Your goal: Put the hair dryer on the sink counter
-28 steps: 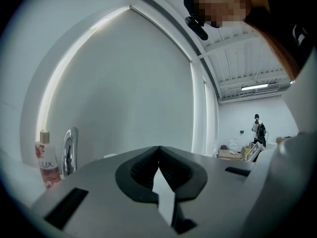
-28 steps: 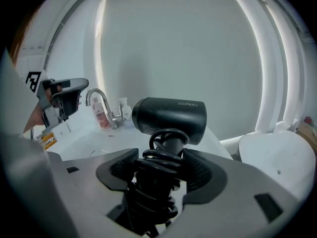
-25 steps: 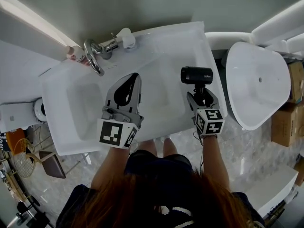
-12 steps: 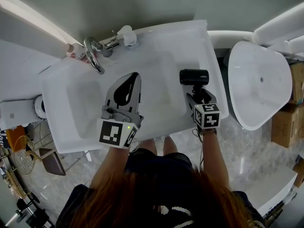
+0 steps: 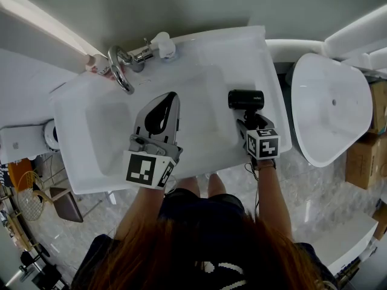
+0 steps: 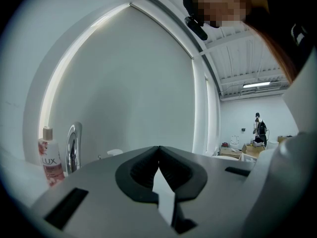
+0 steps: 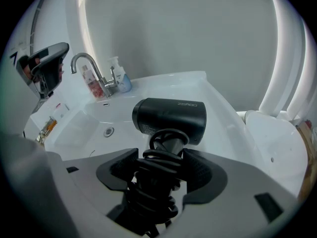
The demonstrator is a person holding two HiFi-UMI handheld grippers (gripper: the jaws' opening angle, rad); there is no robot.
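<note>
A black hair dryer with its cord wound round the handle hangs over the right part of the white sink counter. My right gripper is shut on that handle. In the right gripper view the dryer's barrel lies crosswise just past the right gripper, whose jaws press the corded handle from both sides. Whether the dryer touches the counter I cannot tell. My left gripper is held level over the basin, shut and empty. In the left gripper view the left gripper has its jaw tips meeting.
A chrome faucet, a pink-labelled bottle and a white dispenser stand along the counter's back edge. The basin is sunk into the left part. A white bathtub lies right of the counter, cardboard boxes beyond.
My right gripper has sunk a little and tipped further downward, carrying the hair dryer with it. The left gripper has stayed where it was.
</note>
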